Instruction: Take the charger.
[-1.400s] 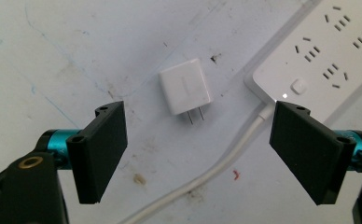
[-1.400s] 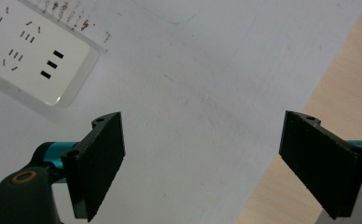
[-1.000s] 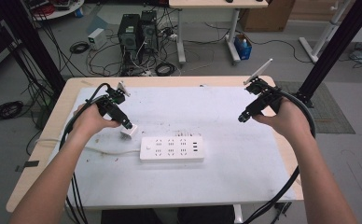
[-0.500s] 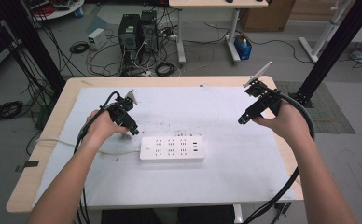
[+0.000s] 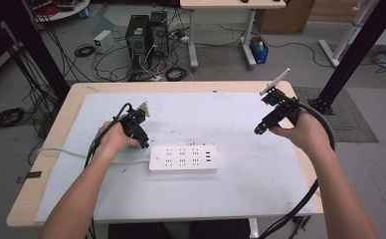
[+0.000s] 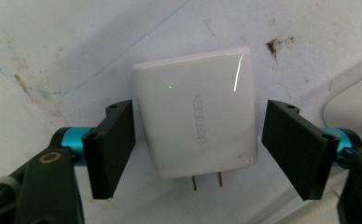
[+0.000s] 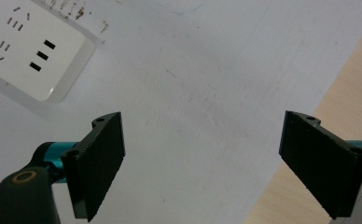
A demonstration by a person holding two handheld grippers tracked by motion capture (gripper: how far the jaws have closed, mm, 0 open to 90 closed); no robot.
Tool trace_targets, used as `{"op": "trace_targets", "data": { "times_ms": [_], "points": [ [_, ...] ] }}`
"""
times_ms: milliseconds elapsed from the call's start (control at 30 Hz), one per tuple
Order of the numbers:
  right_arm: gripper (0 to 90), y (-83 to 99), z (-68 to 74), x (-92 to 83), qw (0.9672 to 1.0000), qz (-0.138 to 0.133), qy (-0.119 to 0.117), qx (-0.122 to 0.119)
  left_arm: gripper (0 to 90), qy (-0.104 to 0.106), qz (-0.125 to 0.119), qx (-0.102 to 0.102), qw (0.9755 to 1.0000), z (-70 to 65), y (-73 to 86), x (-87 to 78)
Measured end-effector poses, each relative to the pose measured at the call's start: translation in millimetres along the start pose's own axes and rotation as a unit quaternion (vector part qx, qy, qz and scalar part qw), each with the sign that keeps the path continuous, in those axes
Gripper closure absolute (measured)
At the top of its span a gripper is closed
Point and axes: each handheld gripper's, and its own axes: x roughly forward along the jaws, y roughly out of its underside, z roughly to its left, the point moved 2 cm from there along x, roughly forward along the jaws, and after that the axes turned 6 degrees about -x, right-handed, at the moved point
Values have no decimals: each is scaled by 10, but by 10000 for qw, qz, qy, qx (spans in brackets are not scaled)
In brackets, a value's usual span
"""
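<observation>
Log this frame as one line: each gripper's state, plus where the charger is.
left gripper: open, jaws either side of white charger, not clamped | right gripper: open, empty, over white mat | power strip: mid-table

Even bright light, slightly soft focus, glare on the charger (image 6: pixel 195 119).

Two computer towers (image 5: pixel 145 31) stand among cables (image 5: pixel 89 50) on the floor.
</observation>
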Motion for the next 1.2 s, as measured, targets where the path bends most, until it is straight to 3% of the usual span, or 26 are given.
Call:
{"op": "trace_targets", "data": {
  "times_ms": [200, 267, 333, 600, 667, 867, 900, 933, 1200],
  "points": [
    [137, 19, -19, 14, 10000, 13, 4, 12, 324, 28, 60, -14, 10000, -6, -7, 15],
    [137, 28, -23, 19, 10000, -3, -11, -20, 386, -11, 85, 3, 10000, 3, -5, 9],
    [137, 30, -25, 16, 10000, -22, -13, -13, 388, 29, 61, -74, 10000, 6, -3, 12],
    [137, 49, -27, -6, 10000, -30, -44, 79, 422, 24, -47, -45, 10000, 17, 0, -36],
    [137, 51, -26, -13, 10000, -16, -52, 83, 422, 119, -204, -60, 9997, 18, 11, -123],
    [138, 67, 1, -82, 9999, -23, 13, 117, 423, 122, -668, -5, 9977, -19, 82, -486],
    [138, 69, 25, -104, 9999, -57, 20, 123, 424, 93, -709, 88, 9974, -40, 116, -604],
    [138, 70, 36, -111, 9999, -73, 22, 87, 424, 93, -709, 88, 9974, -40, 116, -604],
    [138, 21, 87, -182, 10000, -77, 48, -30, 424, -2, -972, 252, 9949, -93, 223, -1081]
  ]
}}
